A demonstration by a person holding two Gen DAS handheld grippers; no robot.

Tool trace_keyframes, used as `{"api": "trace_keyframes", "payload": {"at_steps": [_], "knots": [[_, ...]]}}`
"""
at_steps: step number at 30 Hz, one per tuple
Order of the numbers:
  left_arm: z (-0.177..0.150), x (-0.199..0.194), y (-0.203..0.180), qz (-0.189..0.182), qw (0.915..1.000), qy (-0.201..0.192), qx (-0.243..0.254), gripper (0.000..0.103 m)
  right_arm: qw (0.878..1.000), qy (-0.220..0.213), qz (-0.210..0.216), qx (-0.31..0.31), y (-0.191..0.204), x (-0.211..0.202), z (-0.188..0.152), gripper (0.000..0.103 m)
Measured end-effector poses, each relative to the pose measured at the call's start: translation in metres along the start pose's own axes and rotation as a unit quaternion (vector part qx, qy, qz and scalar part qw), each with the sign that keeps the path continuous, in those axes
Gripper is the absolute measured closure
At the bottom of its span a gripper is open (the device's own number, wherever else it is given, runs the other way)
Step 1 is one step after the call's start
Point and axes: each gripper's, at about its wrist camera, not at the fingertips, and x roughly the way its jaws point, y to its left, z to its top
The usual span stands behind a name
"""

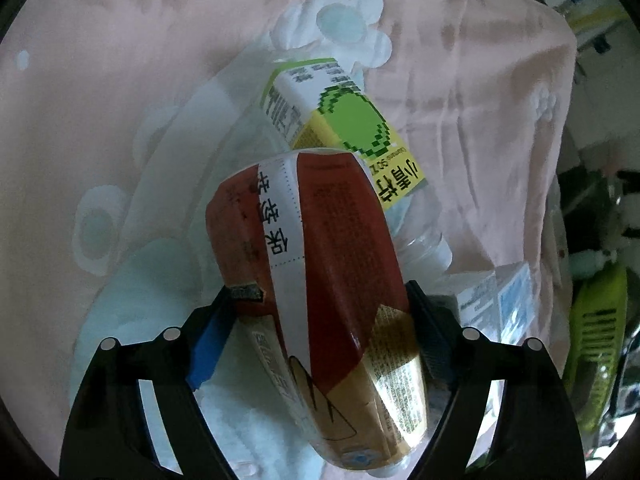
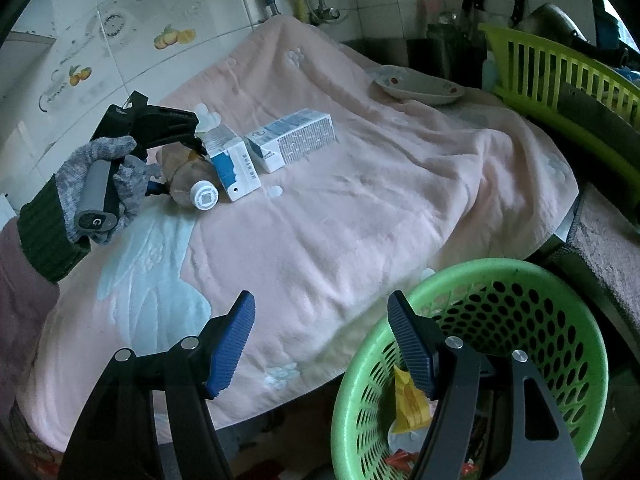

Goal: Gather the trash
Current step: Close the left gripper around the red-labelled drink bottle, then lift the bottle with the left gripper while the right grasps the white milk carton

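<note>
L gripper (image 1: 320, 300) round red-label bottle (image 1: 332, 264)

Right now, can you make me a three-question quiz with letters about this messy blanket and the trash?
1. Where is the green basket? A) hanging on the wall B) beside the pink blanket, at its edge C) in the blanket's middle
2. How many blue-and-white cartons lie on the blanket? A) one B) two C) five
3. The right gripper is: A) open, empty B) squeezing a carton C) squeezing a spoon
Answers: B, it sits off the blanket's near corner; B, two lie side by side; A, nothing sits between its fingers.
</note>
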Motion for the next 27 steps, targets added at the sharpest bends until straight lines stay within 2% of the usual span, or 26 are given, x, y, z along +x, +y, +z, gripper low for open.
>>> {"api": "trace_keyframes", "payload": {"at_steps": [9, 18, 27], "knots": [[-0.011, -0.020, 0.016, 0.012, 0.9965, 0.012, 0.082, 0.024, 1.000, 0.000, 0.023, -0.021, 0.020, 0.007, 0.022, 0.037], [-0.017, -0.045, 0.059, 0.027, 0.9903, 0.026, 0.134, 0.024, 0.995, -0.003, 0.048, -0.082, 0.068, 0.038, 0.084, 0.038], [-0.014, -0.062, 0.081, 0.027, 0.9837, 0.035, 0.174, 0.025, 0.988, 0.020, 0.033, -0.152, 0.117, 0.092, 0.133, 0.046]]}}
